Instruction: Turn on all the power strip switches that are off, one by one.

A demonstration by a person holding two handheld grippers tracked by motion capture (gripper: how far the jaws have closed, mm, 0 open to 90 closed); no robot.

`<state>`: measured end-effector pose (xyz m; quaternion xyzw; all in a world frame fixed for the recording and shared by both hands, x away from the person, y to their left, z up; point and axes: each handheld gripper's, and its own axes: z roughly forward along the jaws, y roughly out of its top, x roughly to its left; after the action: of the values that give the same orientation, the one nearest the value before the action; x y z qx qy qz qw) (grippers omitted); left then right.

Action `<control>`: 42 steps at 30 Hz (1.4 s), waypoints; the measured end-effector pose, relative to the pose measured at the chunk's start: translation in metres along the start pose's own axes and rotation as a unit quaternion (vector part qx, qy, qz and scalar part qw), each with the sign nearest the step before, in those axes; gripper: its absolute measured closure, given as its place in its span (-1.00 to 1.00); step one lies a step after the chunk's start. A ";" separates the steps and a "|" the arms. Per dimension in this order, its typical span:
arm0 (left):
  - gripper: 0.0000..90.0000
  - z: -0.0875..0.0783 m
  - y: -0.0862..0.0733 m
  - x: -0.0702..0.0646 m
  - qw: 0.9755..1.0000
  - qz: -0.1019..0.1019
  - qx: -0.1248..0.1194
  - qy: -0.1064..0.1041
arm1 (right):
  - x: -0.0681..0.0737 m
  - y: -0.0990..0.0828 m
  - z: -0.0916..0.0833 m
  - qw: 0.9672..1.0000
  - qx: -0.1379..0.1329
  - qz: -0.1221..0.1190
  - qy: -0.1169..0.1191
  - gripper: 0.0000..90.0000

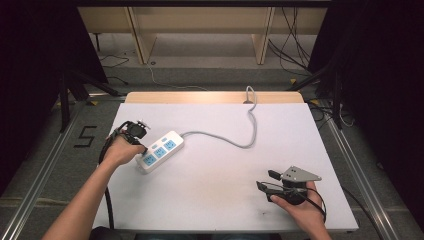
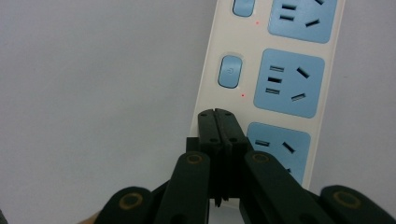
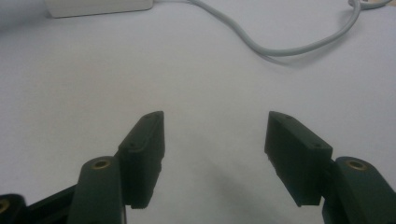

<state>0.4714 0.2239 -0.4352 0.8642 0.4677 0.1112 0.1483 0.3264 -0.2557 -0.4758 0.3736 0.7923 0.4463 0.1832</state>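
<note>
Pressing switches on white plastic power strip (image 2: 261, 70) near tabletop's left edge | left gripper (image 2: 218, 122) closed, empty | right gripper (image 3: 215, 140) open, idle | next: nudge onto blue button (image 2: 230, 71), probably

A: L tool (image 2: 218, 114)?
B: Jaws pressed together, nothing between. L hand (image 1: 121, 150) wraps its body, forearm coming in from bottom-left, tool angled fwd and down.
A: R tool (image 3: 215, 135)?
B: Jaws wide apart, empty. R hand (image 1: 300, 207) cups it from below, low by the near-right edge.
</note>
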 end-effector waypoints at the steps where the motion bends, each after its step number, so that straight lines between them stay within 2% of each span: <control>1: 0.99 0.000 0.000 0.000 1.000 0.000 0.001 0.000 | 0.000 0.000 0.000 1.000 0.000 0.000 0.000 -0.13; 12: 1.00 0.001 0.002 -0.001 1.000 0.008 0.012 0.002 | 0.001 0.000 0.000 1.000 -0.001 -0.002 0.000 -0.13; 17: 1.00 0.002 0.003 -0.001 1.000 0.006 0.014 0.000 | 0.001 0.000 0.000 1.000 0.001 -0.003 0.000 -0.13; 21: 1.00 0.001 0.004 -0.002 1.000 0.015 0.024 0.003 | 0.001 0.000 0.000 1.000 0.001 -0.004 0.001 -0.13; 34: 1.00 0.002 0.005 0.002 1.000 0.003 0.025 -0.008 | 0.001 0.000 0.000 1.000 0.002 -0.004 0.002 -0.13; 42: 1.00 0.002 0.008 0.002 0.999 0.011 0.037 -0.007 | 0.001 0.000 0.000 1.000 0.000 -0.005 0.002 -0.13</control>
<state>0.4789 0.2209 -0.4346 0.8748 0.4612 0.0892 0.1188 0.3261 -0.2544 -0.4756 0.3690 0.7946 0.4458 0.1838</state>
